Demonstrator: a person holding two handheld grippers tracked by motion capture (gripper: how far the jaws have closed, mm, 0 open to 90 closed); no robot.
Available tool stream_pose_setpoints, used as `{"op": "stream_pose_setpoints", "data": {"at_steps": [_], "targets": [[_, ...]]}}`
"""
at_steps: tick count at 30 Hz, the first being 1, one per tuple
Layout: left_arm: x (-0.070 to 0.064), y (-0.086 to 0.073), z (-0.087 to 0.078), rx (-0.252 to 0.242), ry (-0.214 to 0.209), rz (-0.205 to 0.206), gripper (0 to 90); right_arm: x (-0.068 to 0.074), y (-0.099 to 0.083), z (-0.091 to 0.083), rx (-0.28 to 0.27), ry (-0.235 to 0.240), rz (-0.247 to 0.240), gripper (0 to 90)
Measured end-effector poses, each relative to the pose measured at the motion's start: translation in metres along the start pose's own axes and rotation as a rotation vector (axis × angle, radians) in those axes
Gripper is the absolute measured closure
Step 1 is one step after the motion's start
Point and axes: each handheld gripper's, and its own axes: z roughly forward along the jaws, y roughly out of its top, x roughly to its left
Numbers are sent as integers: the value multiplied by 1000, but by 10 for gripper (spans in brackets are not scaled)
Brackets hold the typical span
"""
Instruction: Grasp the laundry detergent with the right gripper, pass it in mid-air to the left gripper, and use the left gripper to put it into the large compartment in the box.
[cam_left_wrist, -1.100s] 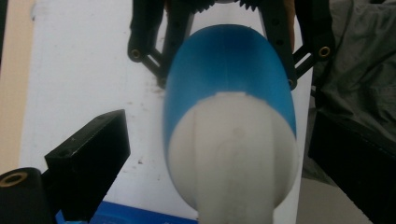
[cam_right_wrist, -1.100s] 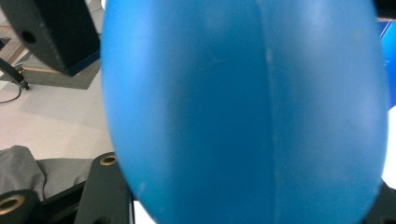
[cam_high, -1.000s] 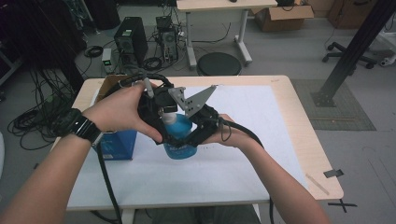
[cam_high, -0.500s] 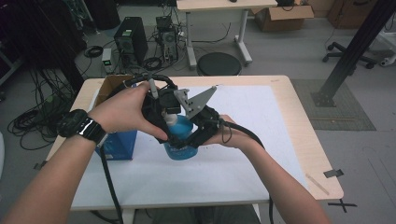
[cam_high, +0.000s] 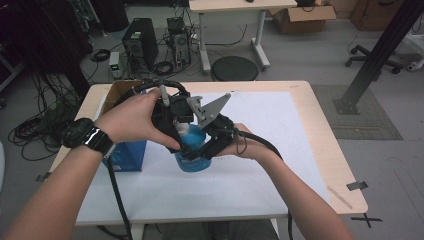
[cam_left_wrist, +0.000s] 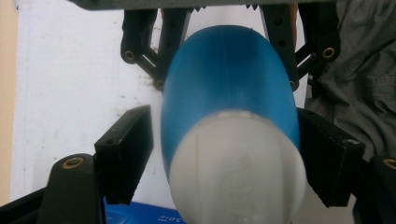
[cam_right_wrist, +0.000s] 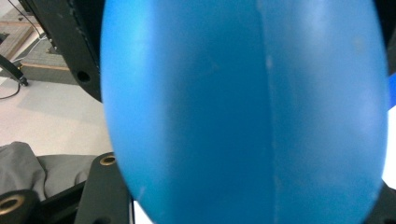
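Observation:
A blue bottle (cam_high: 192, 154) with a white cap (cam_left_wrist: 236, 168) is held just above the white table top (cam_high: 270, 120), between both grippers. My right gripper (cam_high: 212, 145) is shut on the bottle's blue body (cam_right_wrist: 243, 112) from the right. In the left gripper view its fingers (cam_left_wrist: 161, 56) press both sides of the far end. My left gripper (cam_high: 181, 131) comes in from the left at the cap end. Its jaws stand either side of the bottle (cam_left_wrist: 229, 88), with a thin gap at the left pad (cam_left_wrist: 126, 154).
A blue box (cam_high: 127, 155) stands on the table under my left wrist, and an open cardboard box (cam_high: 120, 90) sits behind it at the far left corner. Cables trail from both grippers over the table's front edge. Grey cloth (cam_left_wrist: 359, 84) lies beyond the near edge.
Both hands and the bottle have stayed almost where they were. The left hand has shifted slightly closer over the bottle's top.

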Motion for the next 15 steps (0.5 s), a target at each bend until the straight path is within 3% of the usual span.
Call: {"op": "stream_pose_setpoints", "data": {"at_steps": [15], "targets": [[-3,3,2,21,-5,5,314,1,-1,2,1,4,0,418]]}}
